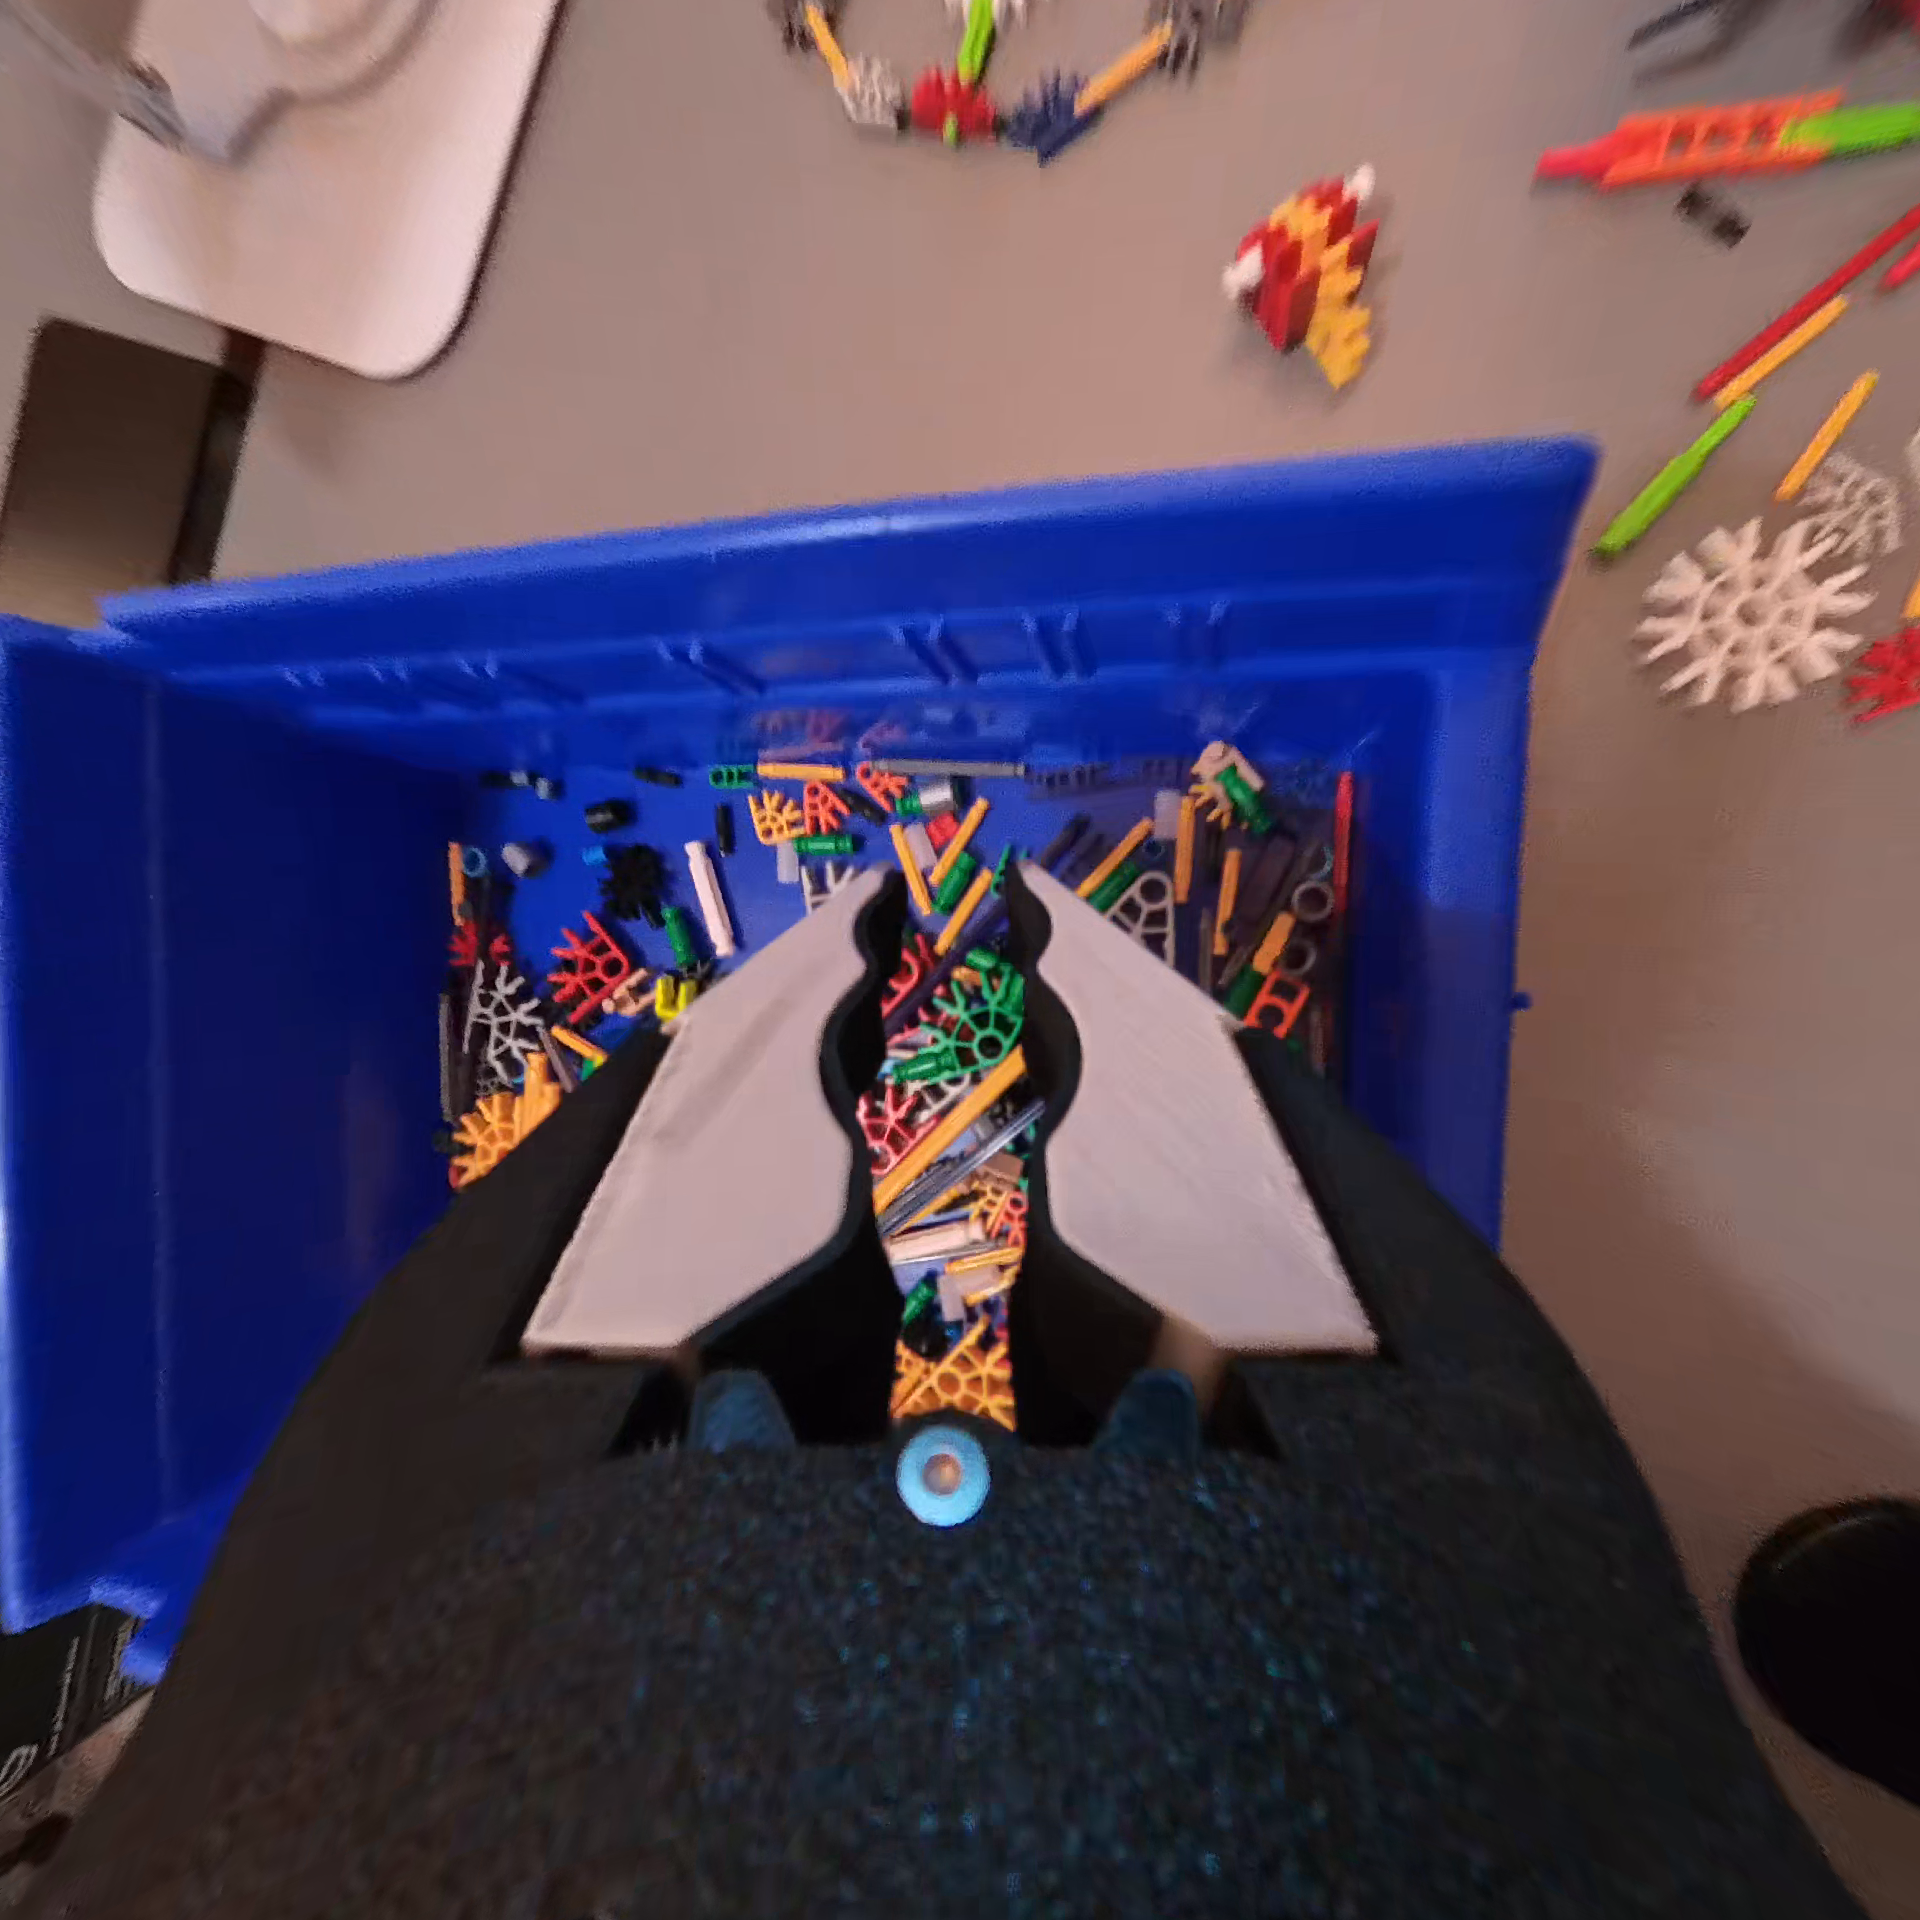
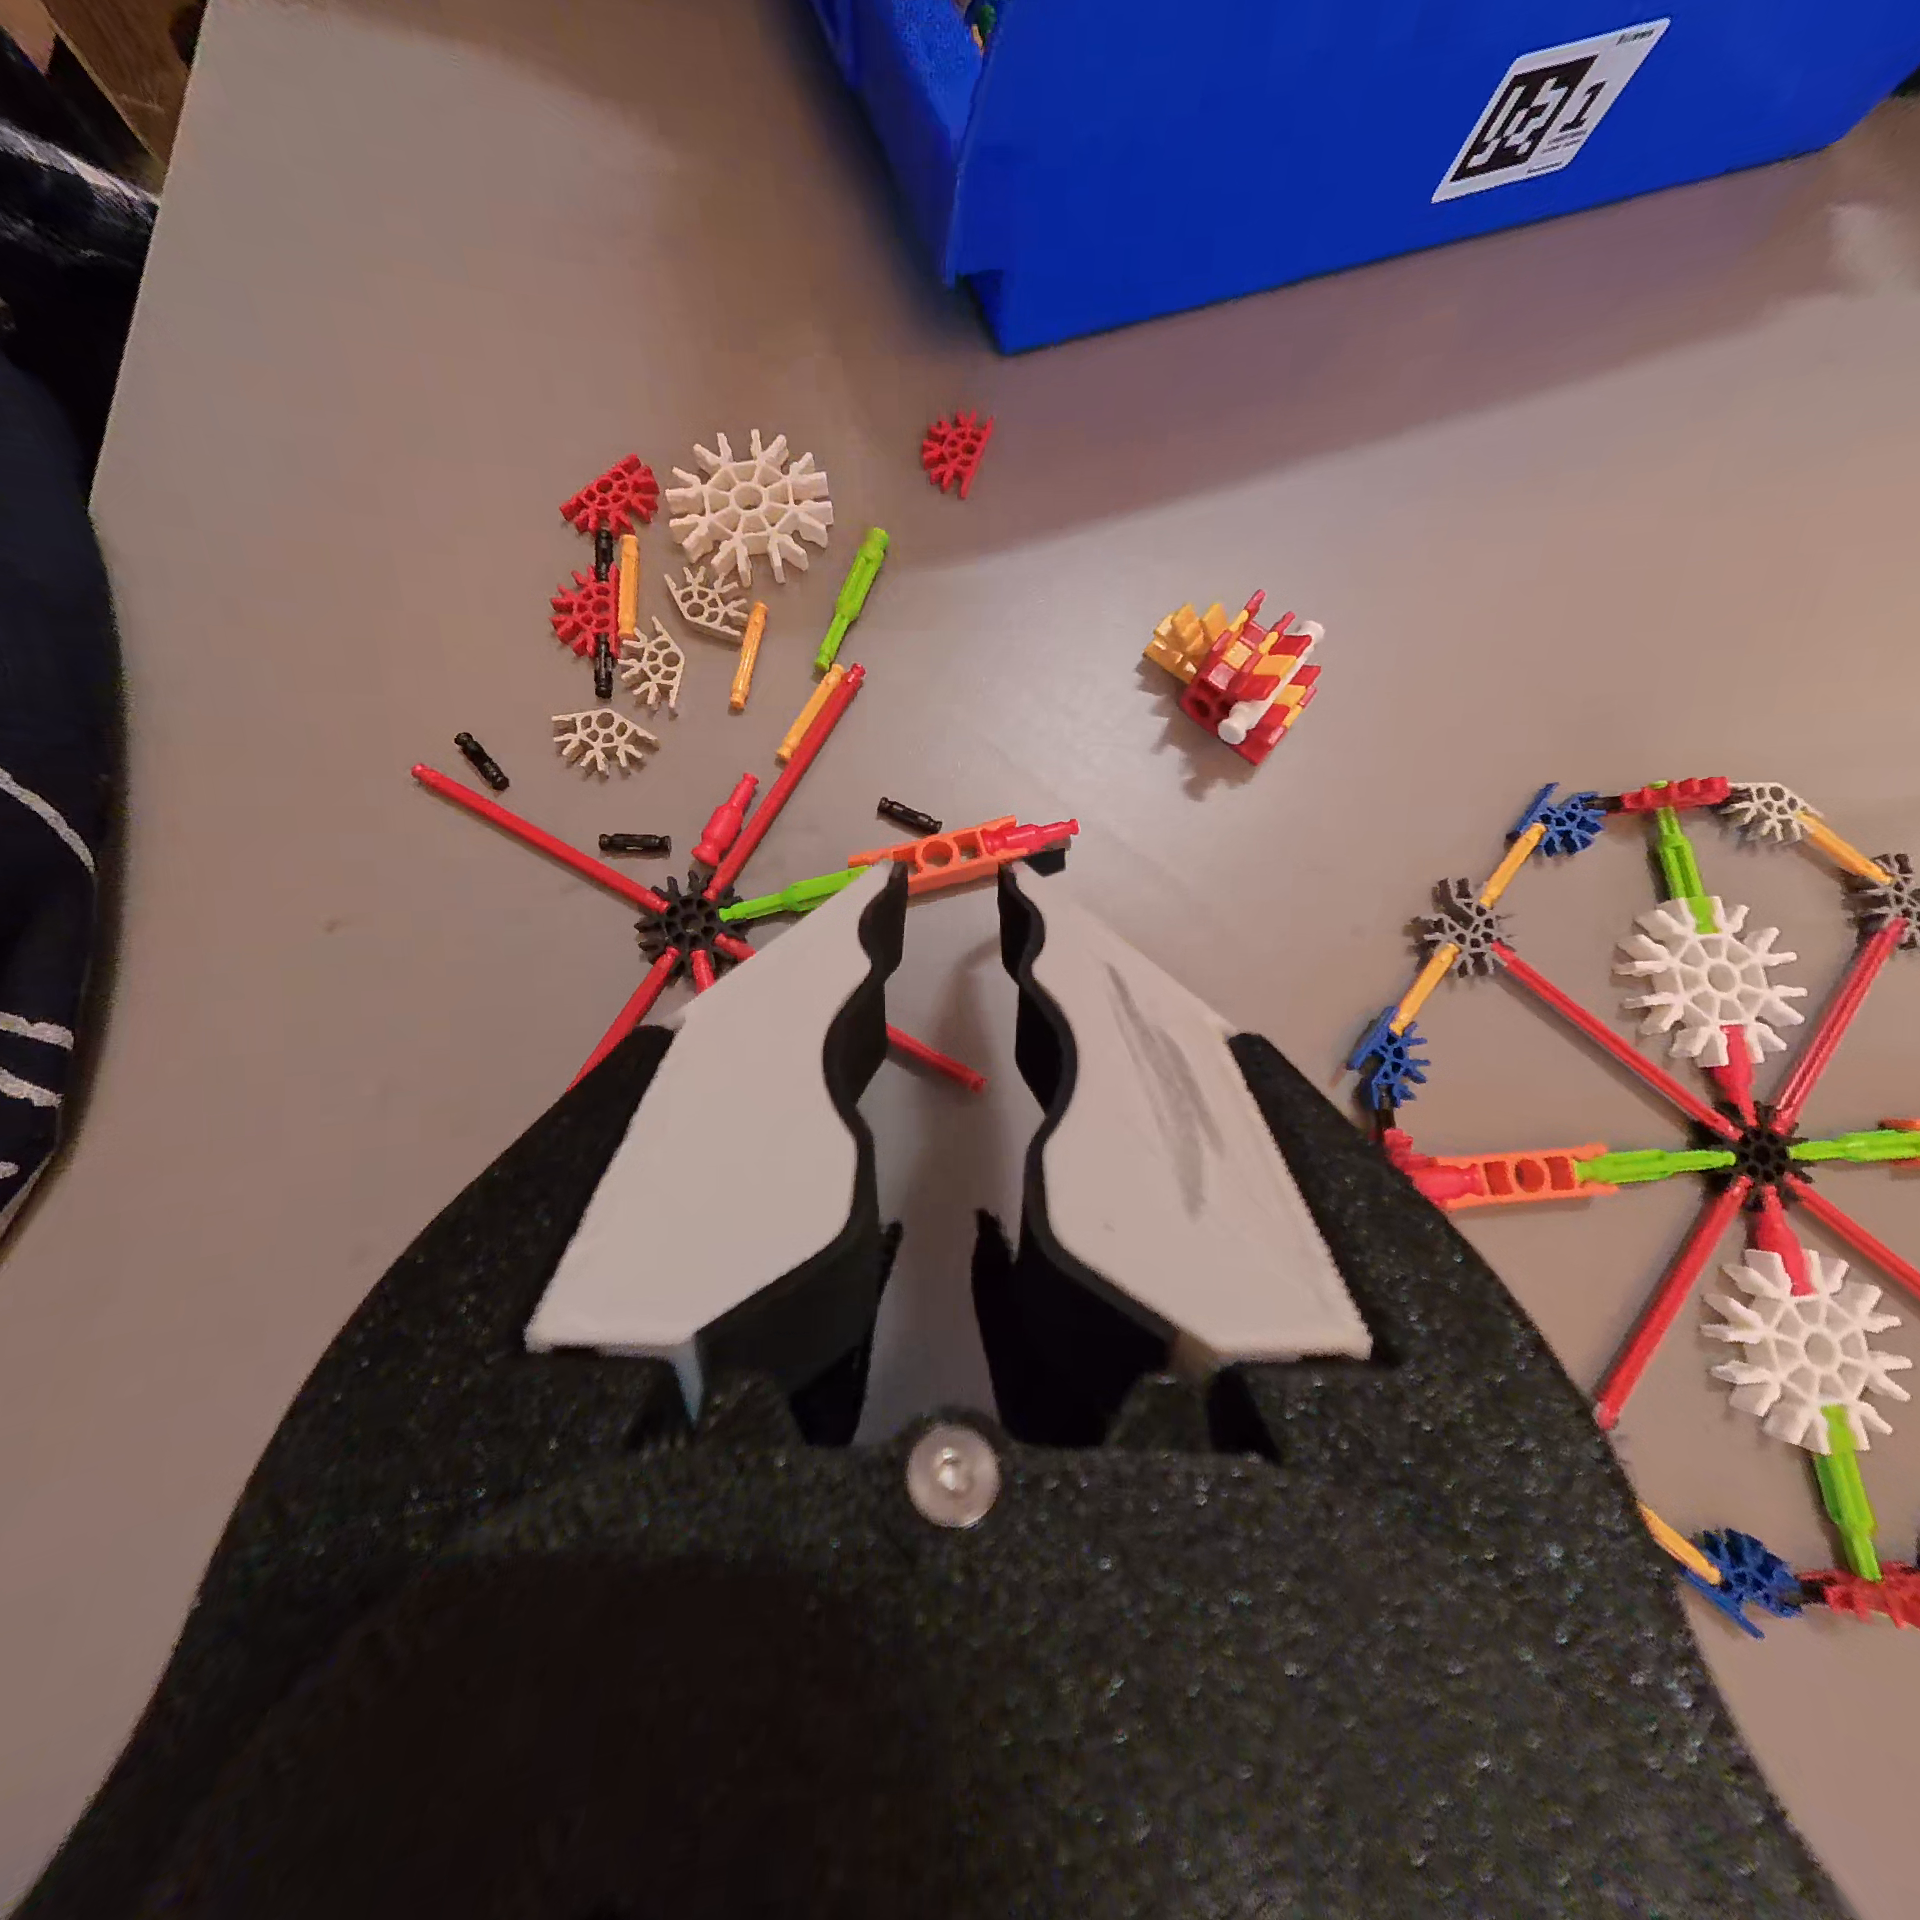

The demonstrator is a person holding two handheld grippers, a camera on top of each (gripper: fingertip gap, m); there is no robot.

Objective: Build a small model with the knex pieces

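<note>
Over a grey desk [image 2: 1143, 499] strewn with plastic construction-toy pieces, a person works with two hand-held grippers. On the left, the left gripper [image 1: 951, 883] hangs above an open blue bin [image 1: 831, 582], pointing down into it, its jaws set a narrow way apart with nothing between them. Loose rods and connectors [image 1: 966, 1039] in orange, green, red, white and black cover the bin floor below the tips; whether the tips touch them cannot be told, as this view is blurred. Beyond the bin lie a small red-and-yellow block [image 1: 1314, 275] and, to its right, a white snowflake-shaped connector [image 1: 1751, 618]. On the right, the right gripper [image 2: 948, 883] sits low over the desk, its jaws likewise slightly parted and empty, the tips just short of an orange slotted piece [image 2: 940, 854] with a red rod end poking from it. That piece runs on by a green rod to a black hub [image 2: 691, 920] with red rods [image 2: 540, 831] fanning out. Farther off to the left is a scatter of red and white connectors [image 2: 748, 504] and short rods. To the right lies a flat spoked wheel [image 2: 1756, 1148] with white gears on red spokes. The bin's outer wall bears a white sticker [image 2: 1548, 109].
</note>
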